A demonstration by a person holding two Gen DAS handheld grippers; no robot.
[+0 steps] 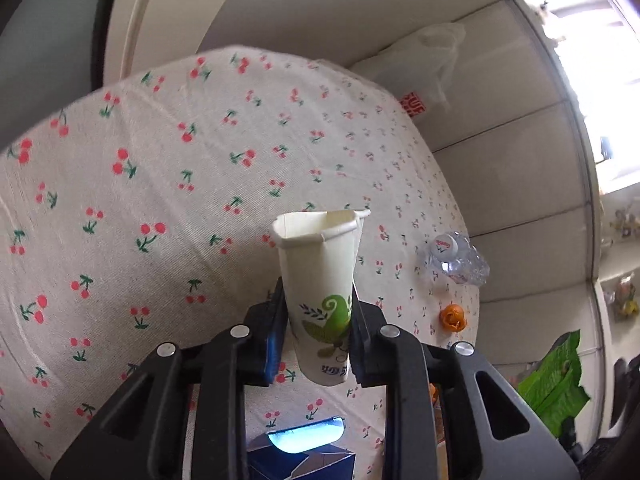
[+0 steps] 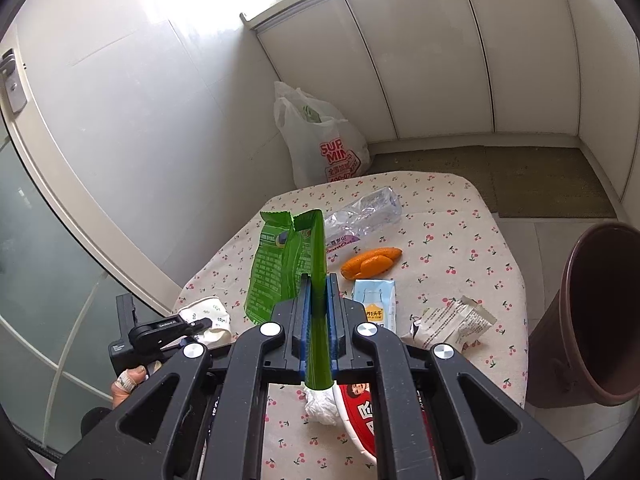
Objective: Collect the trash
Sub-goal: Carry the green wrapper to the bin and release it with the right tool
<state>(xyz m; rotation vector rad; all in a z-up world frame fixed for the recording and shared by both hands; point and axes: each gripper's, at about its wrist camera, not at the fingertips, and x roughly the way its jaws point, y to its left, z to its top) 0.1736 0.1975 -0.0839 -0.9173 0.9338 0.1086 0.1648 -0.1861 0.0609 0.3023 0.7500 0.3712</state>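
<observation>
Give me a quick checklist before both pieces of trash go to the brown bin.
1. Left gripper fingers on the paper cup: ok, pads press its lower half.
2. Cup shape: not ok, rim is crumpled.
3. Right gripper shut on the green snack bag: ok.
4. Brown bin reachable: ok, it stands open beside the table's right edge.
5. Bin has room inside: cannot tell.
6. Table cleared: not ok, crushed plastic bottle and orange peel remain.

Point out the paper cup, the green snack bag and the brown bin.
paper cup [image 1: 320, 280]: left wrist view, on its white side wall.
green snack bag [image 2: 276, 268]: right wrist view, on its printed back panel.
brown bin [image 2: 600, 312]: right wrist view, on its inner wall.
</observation>
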